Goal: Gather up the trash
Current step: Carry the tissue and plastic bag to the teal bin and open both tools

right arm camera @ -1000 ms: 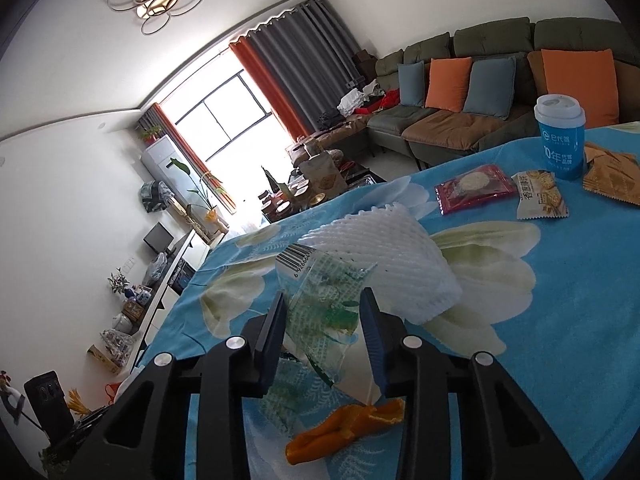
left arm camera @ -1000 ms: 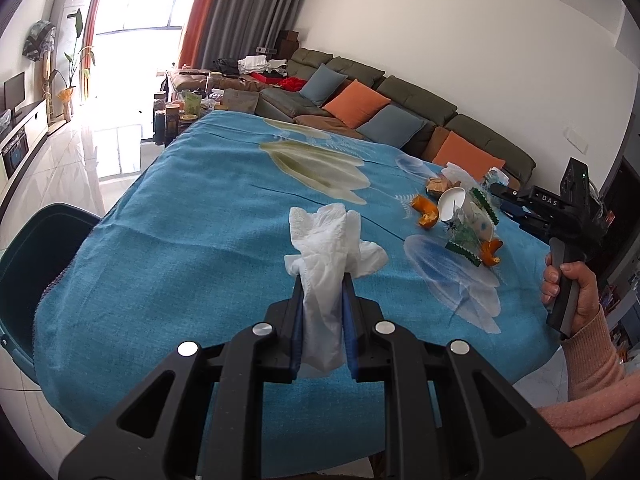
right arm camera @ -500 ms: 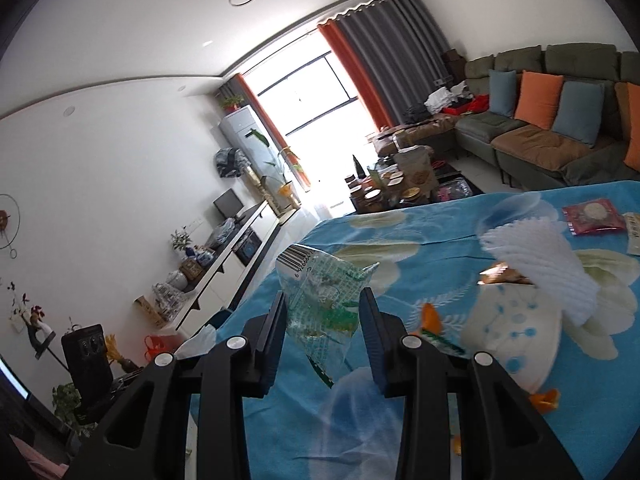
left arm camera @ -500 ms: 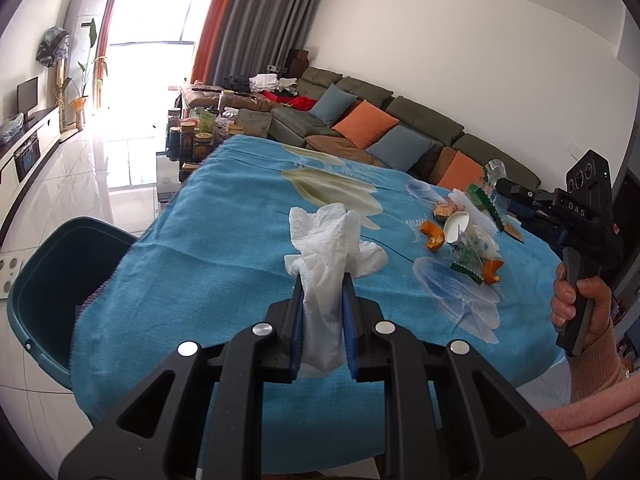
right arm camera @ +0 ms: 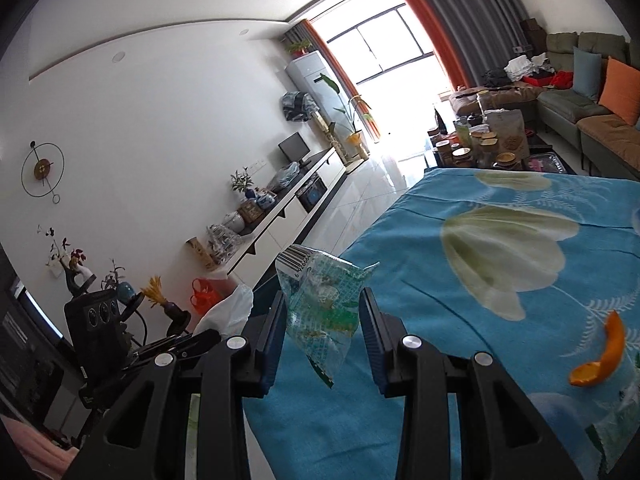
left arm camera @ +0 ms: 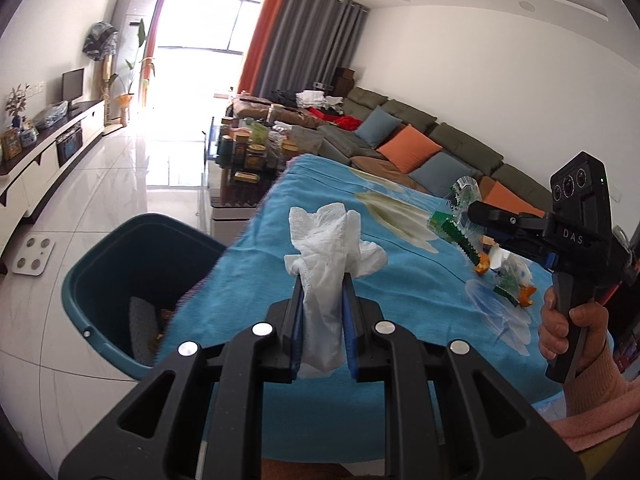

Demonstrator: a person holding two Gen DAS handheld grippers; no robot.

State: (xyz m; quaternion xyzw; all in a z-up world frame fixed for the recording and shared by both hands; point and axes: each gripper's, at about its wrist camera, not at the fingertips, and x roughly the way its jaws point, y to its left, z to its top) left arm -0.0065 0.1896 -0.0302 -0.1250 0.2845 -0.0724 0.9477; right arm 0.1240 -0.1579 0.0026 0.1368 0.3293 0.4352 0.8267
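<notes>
Bin lies lower left of the left gripper, nearer than the right gripper; left fingers clamp tissue, right fingers pinch a wrapper.

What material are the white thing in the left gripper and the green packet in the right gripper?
White tissue: seems soft paper, matte, with crumpled folds and a fine embossed texture. Green wrapper: probably thin plastic film, glossy and partly see-through, printed with a barcode, creased at the edges.
</notes>
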